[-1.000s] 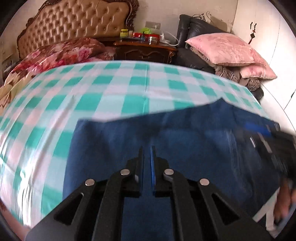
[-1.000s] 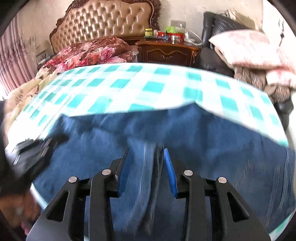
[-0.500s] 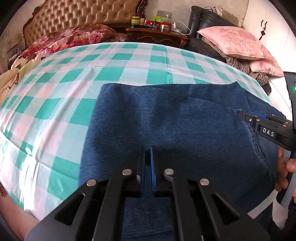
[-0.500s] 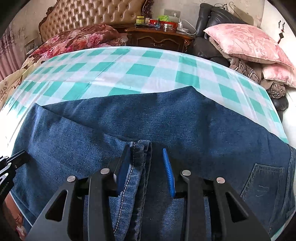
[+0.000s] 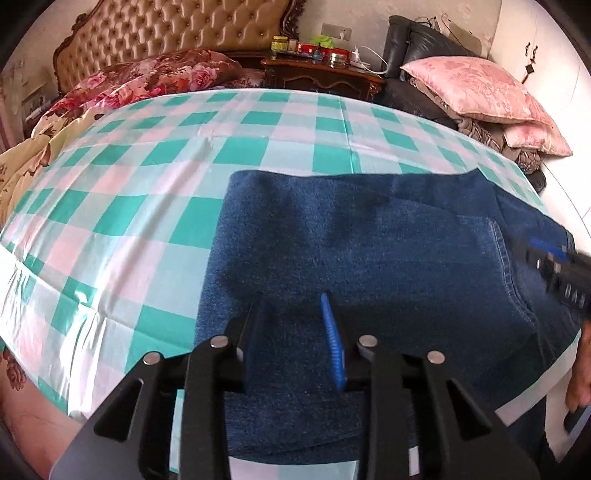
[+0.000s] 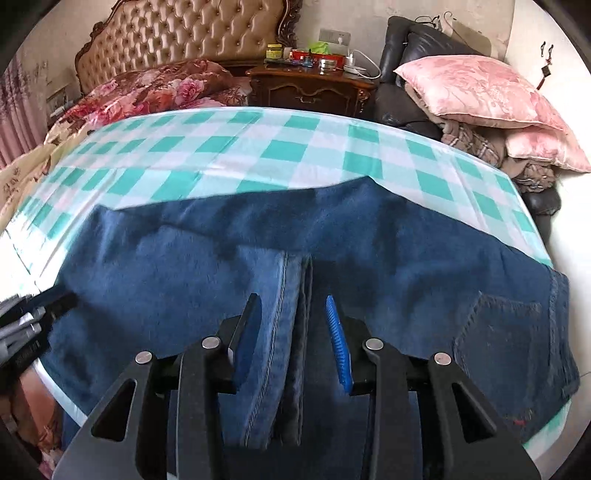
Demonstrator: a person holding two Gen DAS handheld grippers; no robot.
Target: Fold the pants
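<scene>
Dark blue denim pants (image 5: 369, 251) lie folded over on the green-and-white checked bed sheet (image 5: 147, 177). My left gripper (image 5: 291, 317) is open just above the folded fabric near the front edge, holding nothing. My right gripper (image 6: 293, 317) is open with the stitched hem of the pants (image 6: 284, 314) lying loose between its fingers. The back pocket (image 6: 509, 332) shows at the right in the right wrist view. The right gripper also appears at the right edge of the left wrist view (image 5: 554, 269), and the left one at the left edge of the right wrist view (image 6: 33, 314).
A tufted headboard (image 5: 177, 33) and a floral quilt (image 5: 147, 77) lie at the far end of the bed. A dark wooden nightstand (image 6: 310, 85) with small items stands behind. Pink pillows (image 6: 472, 88) are piled on a black chair at the right.
My left gripper was shut and has opened, letting go of the denim. The pants were carried over and laid down folded. My right gripper stays open over the hem.
</scene>
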